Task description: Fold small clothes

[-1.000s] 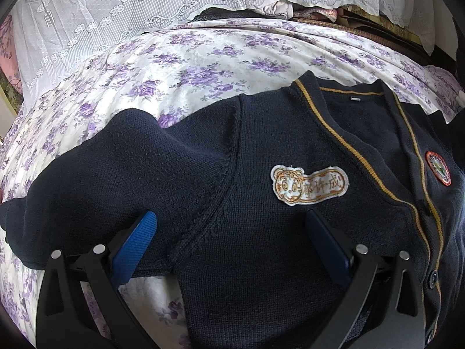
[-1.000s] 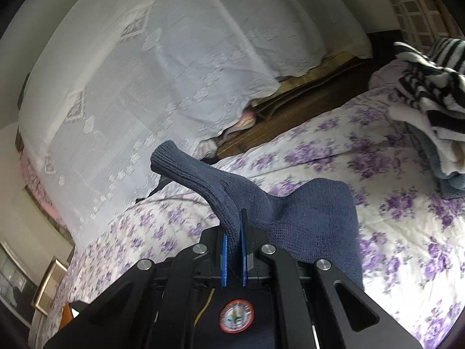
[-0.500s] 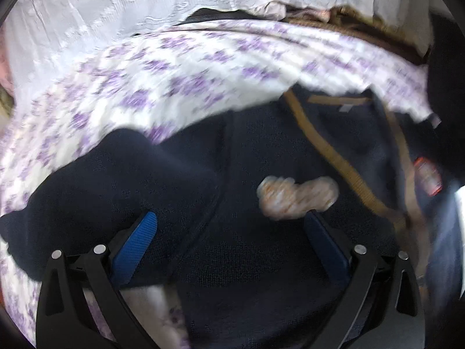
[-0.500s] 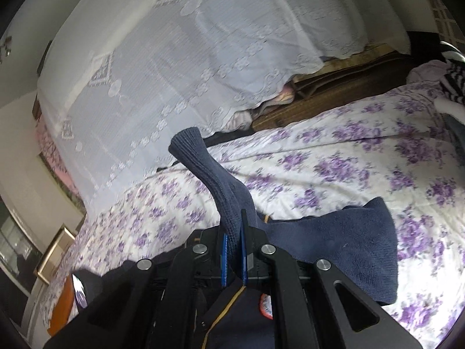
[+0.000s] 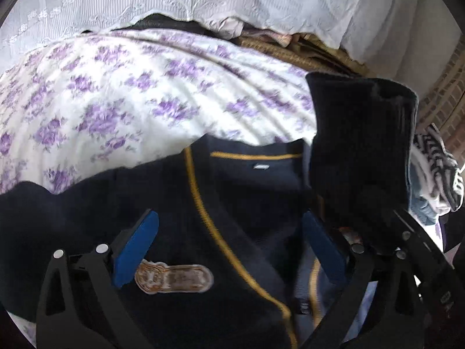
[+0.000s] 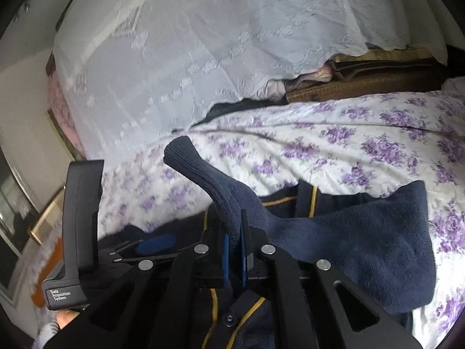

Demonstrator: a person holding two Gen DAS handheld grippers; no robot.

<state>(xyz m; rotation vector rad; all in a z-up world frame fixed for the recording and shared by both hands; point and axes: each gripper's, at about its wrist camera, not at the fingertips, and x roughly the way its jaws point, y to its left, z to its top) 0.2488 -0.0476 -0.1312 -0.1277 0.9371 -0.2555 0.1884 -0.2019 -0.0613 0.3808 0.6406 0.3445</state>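
A navy cardigan (image 5: 250,197) with yellow trim and a tiger name patch (image 5: 174,277) lies face up on the floral bedspread (image 5: 122,110). My left gripper (image 5: 229,244) hovers open above its chest, blue pads (image 5: 136,247) wide apart with nothing pinched. My right gripper (image 6: 234,232) is shut on the cardigan's sleeve (image 6: 363,232), whose ribbed cuff (image 6: 186,157) sticks up past the pads. In the left wrist view that sleeve (image 5: 360,145) hangs lifted over the cardigan's right half. The cardigan's front (image 6: 232,317) shows under the right gripper.
White lace cloth (image 6: 203,58) covers bedding at the back, with a brown woven mat (image 6: 363,84) under it. Folded clothes, one striped (image 5: 436,157), are stacked at the right. A framed picture (image 6: 46,218) leans at the left.
My right gripper has carried the sleeve leftward, from beside the cardigan to over its body. My left gripper moved up toward the collar, so the patch sits lower in its view.
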